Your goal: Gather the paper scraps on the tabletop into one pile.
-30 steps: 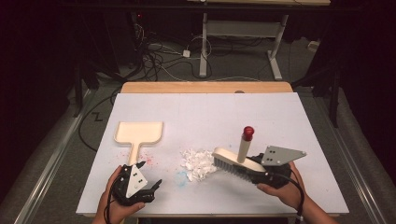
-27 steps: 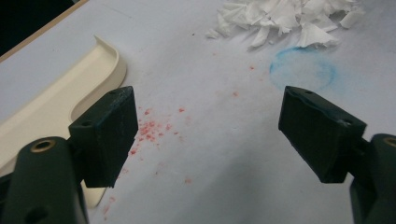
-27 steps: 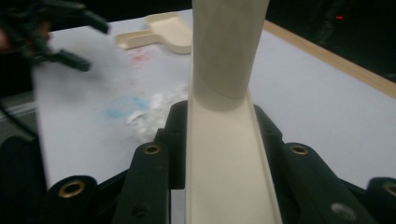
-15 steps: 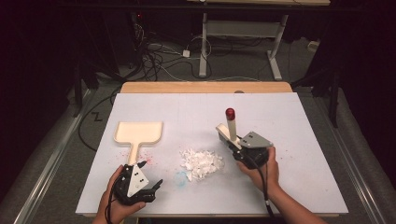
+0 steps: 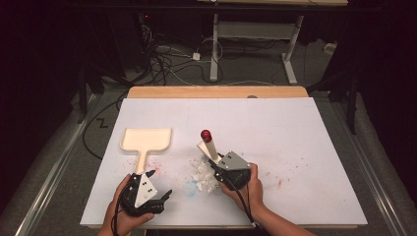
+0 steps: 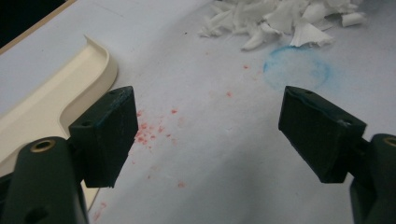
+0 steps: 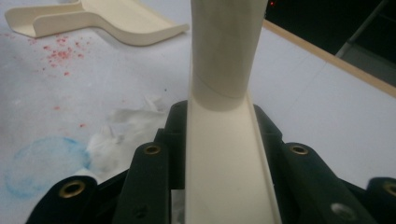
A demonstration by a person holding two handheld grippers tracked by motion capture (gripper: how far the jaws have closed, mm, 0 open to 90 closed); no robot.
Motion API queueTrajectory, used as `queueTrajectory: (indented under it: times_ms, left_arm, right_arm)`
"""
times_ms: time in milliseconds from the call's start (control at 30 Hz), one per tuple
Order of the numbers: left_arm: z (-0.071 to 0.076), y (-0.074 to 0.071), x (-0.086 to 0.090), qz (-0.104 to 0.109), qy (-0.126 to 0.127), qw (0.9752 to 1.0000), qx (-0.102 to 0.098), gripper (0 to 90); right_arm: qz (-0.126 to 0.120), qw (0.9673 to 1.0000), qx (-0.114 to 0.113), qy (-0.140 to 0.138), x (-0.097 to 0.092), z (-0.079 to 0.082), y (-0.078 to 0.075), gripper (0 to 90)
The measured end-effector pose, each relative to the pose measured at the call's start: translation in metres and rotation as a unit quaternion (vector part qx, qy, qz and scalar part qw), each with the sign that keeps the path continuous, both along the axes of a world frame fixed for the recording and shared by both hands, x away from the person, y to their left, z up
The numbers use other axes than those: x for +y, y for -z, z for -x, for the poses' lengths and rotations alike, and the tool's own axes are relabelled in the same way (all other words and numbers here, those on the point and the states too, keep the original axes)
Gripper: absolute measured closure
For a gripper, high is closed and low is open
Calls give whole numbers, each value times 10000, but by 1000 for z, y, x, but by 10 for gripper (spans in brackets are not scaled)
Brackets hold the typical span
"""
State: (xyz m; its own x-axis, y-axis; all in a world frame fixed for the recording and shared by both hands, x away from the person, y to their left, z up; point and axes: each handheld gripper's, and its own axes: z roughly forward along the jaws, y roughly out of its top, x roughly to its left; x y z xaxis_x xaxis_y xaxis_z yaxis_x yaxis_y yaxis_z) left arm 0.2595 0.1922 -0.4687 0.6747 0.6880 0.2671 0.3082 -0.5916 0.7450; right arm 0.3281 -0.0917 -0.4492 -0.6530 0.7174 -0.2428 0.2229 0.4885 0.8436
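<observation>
- Brush (image 5: 209, 145) is the thing being handled: a cream hand brush with a red-tipped handle, gripped by the right gripper and standing tilted over a heap of white paper scraps.
- Dustpan (image 5: 146, 141), far left, lies flat on the white table (image 5: 305, 128). Its handle points toward the left gripper (image 5: 160, 184), and the handle's end lies just in front of that gripper's nearer jaw.
- The left gripper rests low at the table's near edge, held in the person's left hand (image 5: 125, 209). In the left gripper view (image 6: 205, 135) its jaws stand wide apart with nothing between them, only bare table with red speckles. The dustpan's (image 6: 51, 100) rim lies just beside its left jaw.
- A faint blue ring (image 6: 296, 70) is drawn on the table ahead of that gripper's right jaw, with the scraps (image 6: 285, 21) just beyond it.
- The scraps (image 5: 202, 174) lie between the two grippers in the high view, touching or nearly touching the front of the right gripper (image 5: 216, 167).
- The right gripper, held in the right hand (image 5: 246, 189), is clenched on the brush's cream back. In the right gripper view the brush (image 7: 224, 140) fills the gap between the jaws and its handle rises away from the camera.
- Whether the bristles touch the scraps (image 7: 119, 130) cannot be told.
- To the right of that gripper the table shows a few red marks.
</observation>
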Motion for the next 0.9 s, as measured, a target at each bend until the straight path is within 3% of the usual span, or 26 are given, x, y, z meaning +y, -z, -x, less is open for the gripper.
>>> queueTrajectory:
  times_ms: [133, 367, 533, 667, 900]
  left_arm:
    - [0, 1, 0, 5, -10, 10000, 15, 189]
    - [-1, 1, -3, -44, 0, 10000, 32, 189]
    - [0, 1, -3, -60, 24, 10000, 14, 189]
    - [-1, 2, -3, -74, 23, 10000, 55, 190]
    - [0, 1, -3, -94, 35, 9999, 24, 190]
  right_arm:
    - [-137, 9998, -81, 103, -12, -4, -11, 677]
    - [-704, 9974, -68, 125, -49, -6, -33, 677]
    - [-614, 9980, 171, -18, -71, 0, -43, 677]
    - [-499, 9978, 396, -172, -90, 9, -40, 677]
    - [-350, 9973, 503, -404, -120, 24, -46, 677]
